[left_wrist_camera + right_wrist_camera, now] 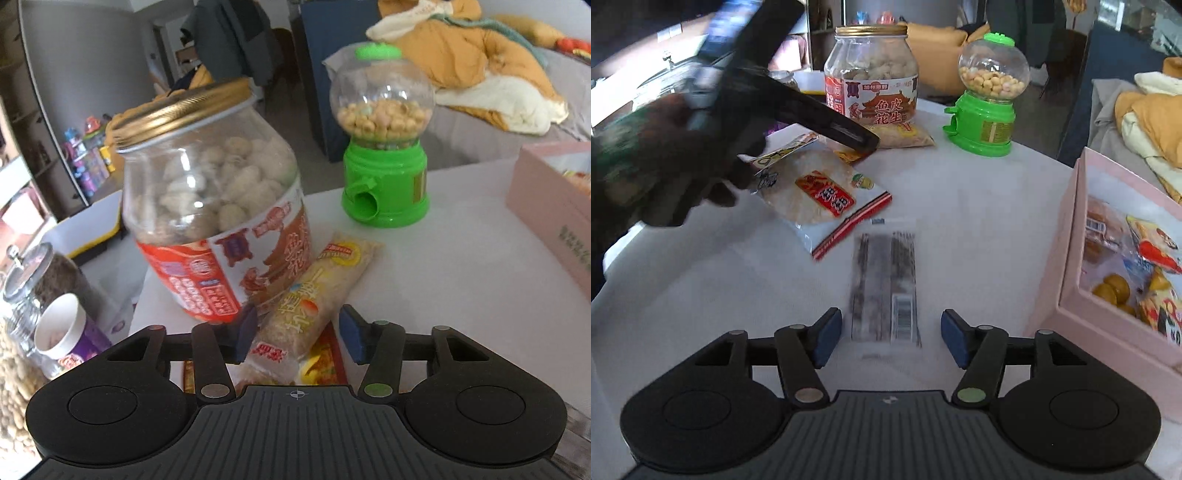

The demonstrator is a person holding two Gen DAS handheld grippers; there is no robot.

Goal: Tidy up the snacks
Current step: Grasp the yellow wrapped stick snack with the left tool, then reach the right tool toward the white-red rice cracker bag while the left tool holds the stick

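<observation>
Behind white table (979,221), bed (491,125) holds rumpled bedding (480,66).

bare table (979,206) lies open mid-way; peanut jar (871,74), candy dispenser (988,99), and pink box (1067,258) seemingly hem it.

Jar (871,74) left of candy dispenser (988,96)

The peanut jar (210,206) is clear, glossy plastic or glass under a ribbed, gold metal lid (184,110). The candy dispenser (991,96) is shiny green plastic with a clear globe. Snack packets (820,199) are glossy film. The counter (979,206) looks matt white, the pink box (1067,258) matt cardboard.
</observation>
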